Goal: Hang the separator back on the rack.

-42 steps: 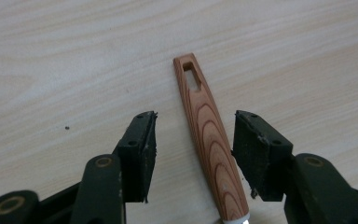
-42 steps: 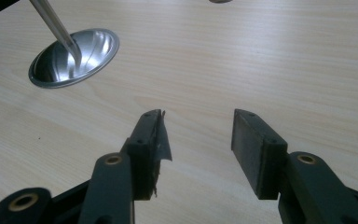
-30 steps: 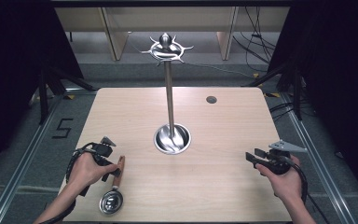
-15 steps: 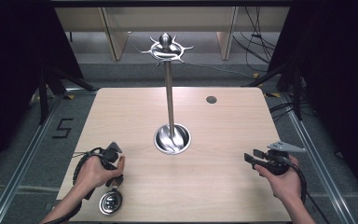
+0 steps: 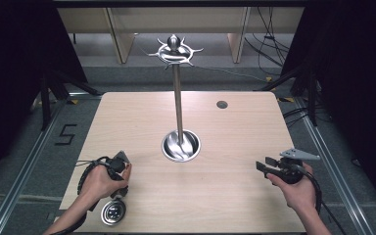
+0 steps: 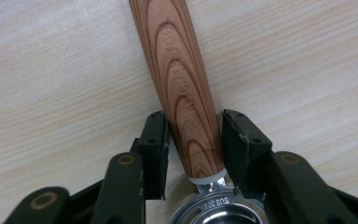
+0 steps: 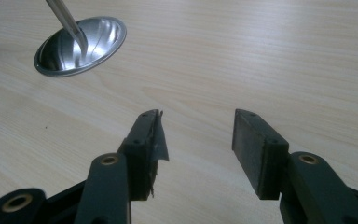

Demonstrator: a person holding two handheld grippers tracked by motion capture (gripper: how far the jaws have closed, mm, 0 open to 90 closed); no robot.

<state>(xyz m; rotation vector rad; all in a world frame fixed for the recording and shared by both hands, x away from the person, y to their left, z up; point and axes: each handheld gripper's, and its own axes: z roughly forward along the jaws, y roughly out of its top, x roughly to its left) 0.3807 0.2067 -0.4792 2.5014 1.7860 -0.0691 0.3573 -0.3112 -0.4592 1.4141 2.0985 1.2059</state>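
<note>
A utensil with a round steel head (image 5: pixel 113 213) and a wooden handle (image 6: pixel 186 93) lies flat near the table's front left corner. My left gripper (image 6: pixel 192 116) points down over the handle just above the head, under the person's hand (image 5: pixel 103 180). Its jaws have just been closing with the handle between them. The left pad (image 6: pixel 158 140) sits against the wood, and a thin gap shows at the right pad (image 6: pixel 235 140). My right gripper (image 5: pixel 263 164) hovers open at the front right, with bare table between its jaws (image 7: pixel 198 126).
A tall steel stand rises from the table's middle, with a round dish base (image 5: pixel 180 146) (image 7: pixel 80 44), a thin pole and a ring of hooks at the top (image 5: pixel 175 49). A small dark cable hole (image 5: pixel 222 104) sits at the back right. Dark curtains flank the table.
The left hand has slid toward the front edge and tipped its gripper down over the wooden handle, which the hand now covers in the high view. The right hand has stayed put.
</note>
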